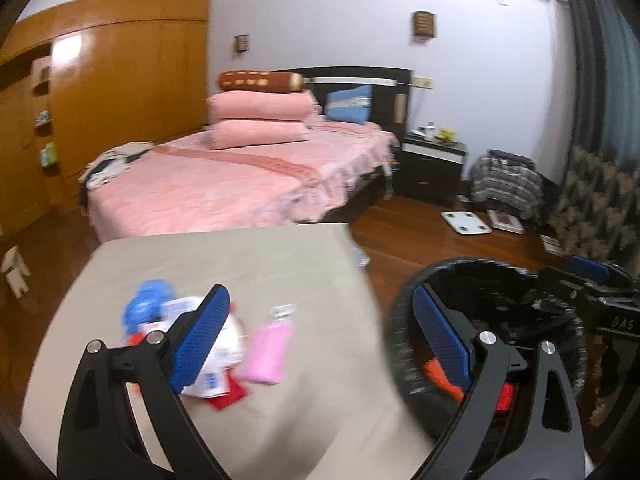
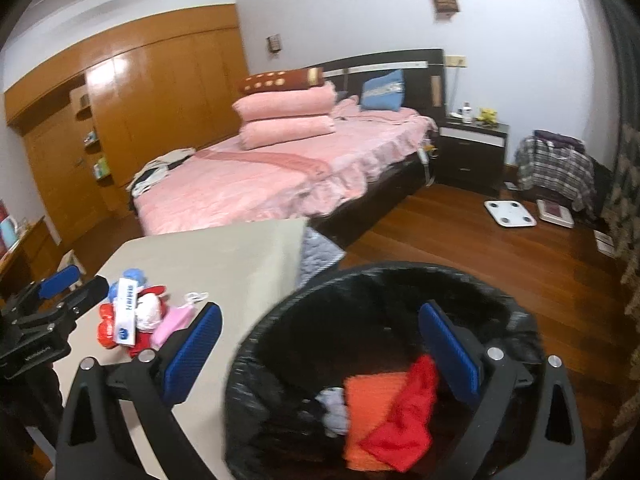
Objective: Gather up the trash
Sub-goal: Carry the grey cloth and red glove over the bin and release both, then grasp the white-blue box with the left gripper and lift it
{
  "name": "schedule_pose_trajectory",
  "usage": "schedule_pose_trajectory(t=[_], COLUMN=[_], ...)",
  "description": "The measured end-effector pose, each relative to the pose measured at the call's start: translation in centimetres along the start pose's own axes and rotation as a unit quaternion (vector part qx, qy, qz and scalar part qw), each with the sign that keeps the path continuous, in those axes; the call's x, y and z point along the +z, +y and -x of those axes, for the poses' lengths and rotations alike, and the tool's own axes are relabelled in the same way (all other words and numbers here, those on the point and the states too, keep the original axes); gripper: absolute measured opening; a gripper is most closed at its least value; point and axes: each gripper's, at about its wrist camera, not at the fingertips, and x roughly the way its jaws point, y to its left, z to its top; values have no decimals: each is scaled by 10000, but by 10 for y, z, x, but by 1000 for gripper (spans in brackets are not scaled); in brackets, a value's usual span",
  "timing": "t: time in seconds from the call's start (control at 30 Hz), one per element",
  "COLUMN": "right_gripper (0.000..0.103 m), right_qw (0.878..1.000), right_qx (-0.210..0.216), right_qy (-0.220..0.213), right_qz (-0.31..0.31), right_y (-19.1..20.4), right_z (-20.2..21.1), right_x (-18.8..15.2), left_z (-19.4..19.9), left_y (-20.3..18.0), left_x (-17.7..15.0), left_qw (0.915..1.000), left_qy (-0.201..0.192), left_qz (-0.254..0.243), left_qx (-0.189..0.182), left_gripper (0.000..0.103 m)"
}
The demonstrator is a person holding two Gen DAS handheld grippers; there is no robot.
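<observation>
- The trash pile (image 1: 188, 344) lay on the beige table (image 1: 248, 264), near its left side: a blue crumpled wrapper (image 1: 148, 308), white packets (image 2: 127, 316), red scraps (image 1: 228, 396) and a pink pouch (image 1: 266, 354) just beside them.
- The bin (image 2: 256, 344), lined with a black bag, stood just right of the table; an orange cloth (image 2: 372, 400), a red piece (image 2: 412, 408) and something pale, too blurred to name, lay inside it.
- My left gripper (image 1: 320, 340) hung above the table's right edge, fingers wide apart and holding nothing, its left pad (image 1: 200, 340) over the pile.
- My right gripper (image 2: 320, 352) hovered over the bin's mouth, fingers spread apart and empty.
- Beyond the table stood a bed (image 2: 280, 176) under a pink cover, with stacked pink pillows (image 2: 288, 116).
- A white scale (image 2: 510, 213) lay on the wooden floor (image 2: 440, 236).
</observation>
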Motion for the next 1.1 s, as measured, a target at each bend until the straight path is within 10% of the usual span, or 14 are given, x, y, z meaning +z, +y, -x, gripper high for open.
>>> schedule_pose_trajectory(t=[0.47, 1.1], right_gripper=[97, 97], right_qw=[9968, 9935], right_qx=[598, 570], right_qy=[107, 524], right_qz=[526, 829], right_y=[100, 131], right_z=[-54, -98], right_x=[-8, -22], left_z=[-8, -85], left_y=[106, 129], left_x=[-23, -55], left_qw=[9949, 9919], left_qy=[243, 915], left_qz=[391, 678], left_qx=[896, 561], left_gripper=[90, 80])
